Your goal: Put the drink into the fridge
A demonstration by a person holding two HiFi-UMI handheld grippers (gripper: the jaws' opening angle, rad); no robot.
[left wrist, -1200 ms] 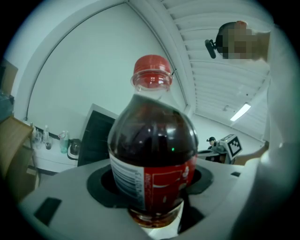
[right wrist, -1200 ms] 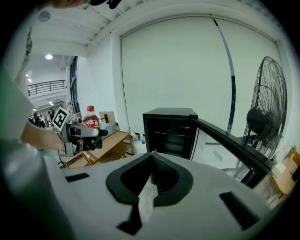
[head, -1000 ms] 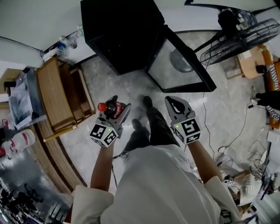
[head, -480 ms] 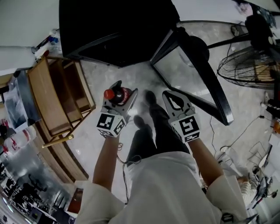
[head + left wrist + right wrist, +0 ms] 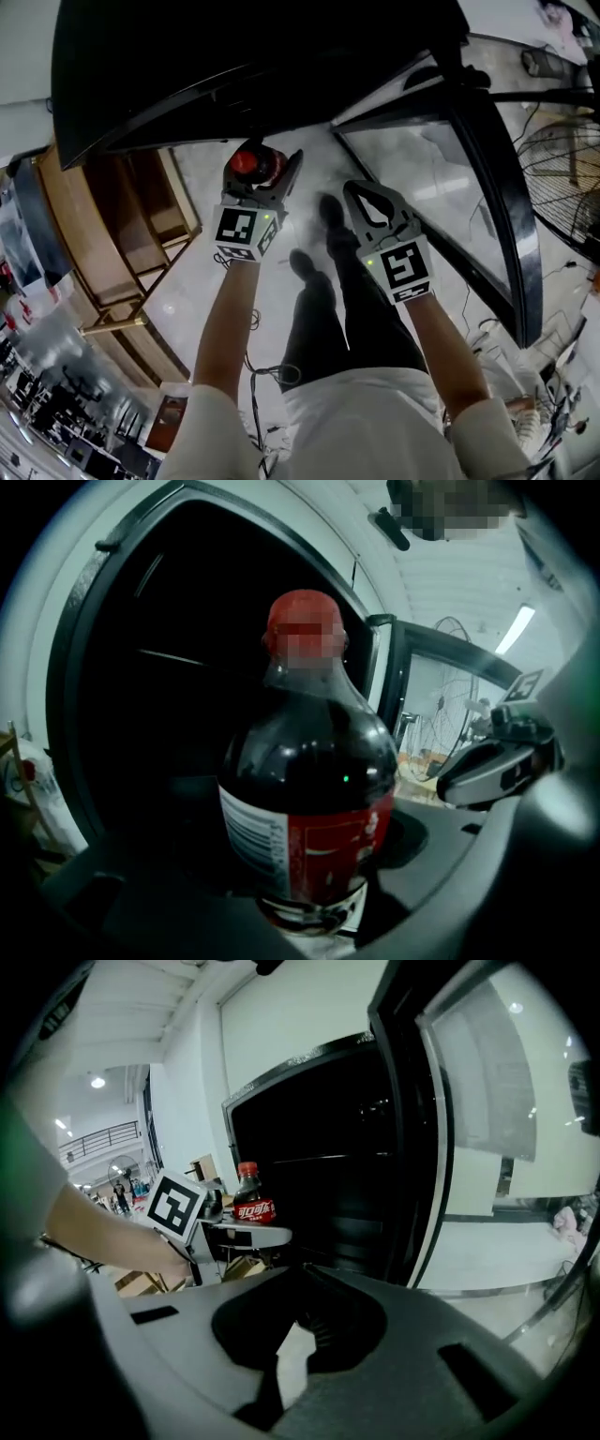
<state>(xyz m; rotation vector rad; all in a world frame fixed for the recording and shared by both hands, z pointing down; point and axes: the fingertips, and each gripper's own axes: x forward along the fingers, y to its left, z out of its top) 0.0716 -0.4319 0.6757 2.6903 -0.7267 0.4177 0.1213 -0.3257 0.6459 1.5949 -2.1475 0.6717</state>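
The drink is a dark cola bottle with a red cap and red label. My left gripper is shut on its body and holds it upright. In the left gripper view the bottle fills the middle, with the dark inside of the fridge right behind it. The black fridge spans the top of the head view, and its glass door stands open to the right. My right gripper is shut on nothing, just right of the bottle; its own view shows its tips, the bottle and the fridge opening.
A wooden rack stands on the floor to the left of the fridge. A floor fan is behind the open door at the right. The person's legs and shoes are between the grippers, and a cable lies on the pale floor.
The person has stepped closer to the fridge, which now fills the top of the view. Both grippers have moved forward, and the held bottle now sits at the fridge's opening.
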